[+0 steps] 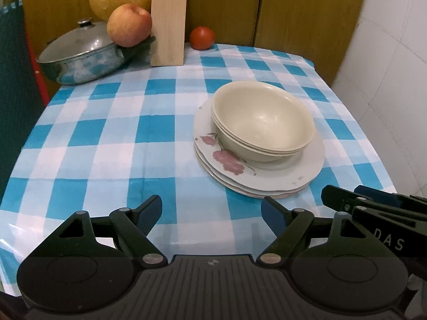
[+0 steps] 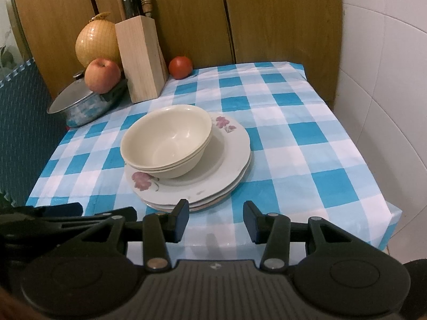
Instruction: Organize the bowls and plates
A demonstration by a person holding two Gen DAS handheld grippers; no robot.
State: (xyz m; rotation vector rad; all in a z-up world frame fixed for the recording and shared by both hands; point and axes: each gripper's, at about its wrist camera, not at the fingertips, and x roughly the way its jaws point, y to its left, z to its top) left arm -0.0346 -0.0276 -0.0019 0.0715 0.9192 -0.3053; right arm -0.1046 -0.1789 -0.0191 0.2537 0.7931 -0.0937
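Bowls [image 1: 263, 122] sat nested on stacked plates [image 1: 267, 178] near the table's [image 1: 106, 138] front edge. Left gripper [image 1: 212, 214] gaped wide, right gripper [image 2: 216, 220] narrower; both empty, open cloth around.

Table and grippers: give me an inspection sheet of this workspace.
Surface: table under a blue-and-white checked cloth.
Job's things: nested cream bowls sit off-centre on a stack of flowered plates.
Clutter: lidded pot with an apple on it, netted melon, knife block, tomato, all at the back.
Grippers: left gripper open, empty; right gripper open, empty, near the plates.
Cables: nothing seen.
Surroundings: wooden panels behind, white tiled wall beside.
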